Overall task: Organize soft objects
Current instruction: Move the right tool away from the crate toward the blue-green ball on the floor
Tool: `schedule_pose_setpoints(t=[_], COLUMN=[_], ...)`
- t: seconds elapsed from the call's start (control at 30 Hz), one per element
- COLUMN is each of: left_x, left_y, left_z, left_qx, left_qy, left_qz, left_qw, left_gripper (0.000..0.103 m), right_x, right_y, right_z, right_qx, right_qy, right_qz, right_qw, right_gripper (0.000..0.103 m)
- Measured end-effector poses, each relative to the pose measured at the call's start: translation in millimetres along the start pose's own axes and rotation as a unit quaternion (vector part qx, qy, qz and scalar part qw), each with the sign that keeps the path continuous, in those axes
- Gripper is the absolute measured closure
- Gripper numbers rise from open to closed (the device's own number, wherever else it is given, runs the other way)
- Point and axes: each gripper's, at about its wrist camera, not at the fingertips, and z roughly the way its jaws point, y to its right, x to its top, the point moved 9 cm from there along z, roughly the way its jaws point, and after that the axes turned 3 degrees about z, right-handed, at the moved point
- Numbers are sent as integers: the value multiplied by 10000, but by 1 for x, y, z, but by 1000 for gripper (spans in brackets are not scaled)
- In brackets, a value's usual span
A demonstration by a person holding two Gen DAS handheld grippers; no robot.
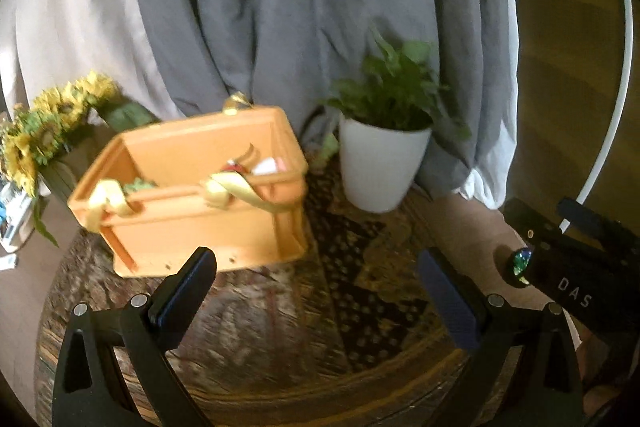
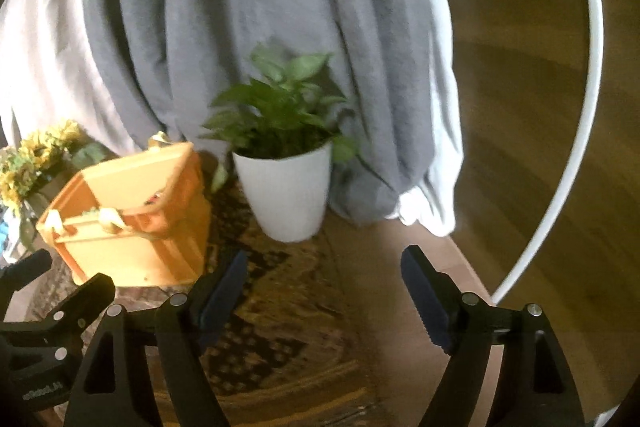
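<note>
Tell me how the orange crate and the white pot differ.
The orange crate is boxy and wide; the white pot is round and tapers toward its base. The crate holds small items with yellow straps draped over its rim; the pot holds a leafy green plant. The crate sits left, near the sunflowers; the pot stands right, against the grey curtain. Both rest on the patterned round table.

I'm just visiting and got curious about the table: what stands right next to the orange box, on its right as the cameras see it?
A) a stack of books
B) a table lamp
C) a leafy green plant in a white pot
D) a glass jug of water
C: a green plant in a white pot stands just right of the orange box, in front of the grey curtain; both cameras show it.
</note>
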Motion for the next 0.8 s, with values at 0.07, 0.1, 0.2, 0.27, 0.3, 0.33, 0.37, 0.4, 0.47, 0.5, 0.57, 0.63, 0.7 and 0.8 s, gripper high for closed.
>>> schedule_pose_setpoints(t=[0.07,0.1,0.2,0.27,0.3,0.33,0.37,0.4,0.47,0.5,0.57,0.63,0.7,0.8], left_x=[-4,-6,-12,-16,-18,-19,-20,-22,-24,-25,-26,-29,-30,-33], left_y=[11,17,32,43,48,54,58,63,71,76,84,94,100,111], left_z=[6,9,19,26,30,34,37,41,48,52,57,65,70,79], left_qx=[52,71,53,44,39,29,21,10,-10,-17,-40,-48,-40,-46], left_qy=[-84,-121,-268,-367,-410,-451,-479,-522,-577,-603,-636,-694,-730,-793], left_qz=[34,63,106,130,148,175,196,226,270,297,353,448,508,637], left_qw=[9999,9999,9996,9992,9990,9988,9987,9984,9980,9977,9973,9966,9960,9948], left_gripper=[0,0,0,0,0,0,0,0,0,0,0,0,0,0], right_x=[-3,-5,-10,-13,-15,-17,-18,-20,-24,-26,-31,-37,-43,-54], right_y=[12,19,33,44,50,57,62,68,80,84,94,103,112,126], right_z=[4,8,15,21,23,26,29,32,39,42,48,55,62,74], right_qx=[-41,-76,-133,-179,-212,-246,-287,-318,-376,-403,-435,-458,-473,-535], right_qy=[-62,-117,-229,-281,-301,-333,-342,-380,-450,-478,-568,-673,-802,-982], right_qz=[-18,-42,-76,-69,-55,-38,-16,4,50,74,127,183,244,364], right_qw=[10000,9999,9996,9994,9993,9991,9990,9988,9983,9980,9974,9965,9954,9931], right_gripper=[23,23,23,23,23,23,23,23,23,23,23,23,23,23])
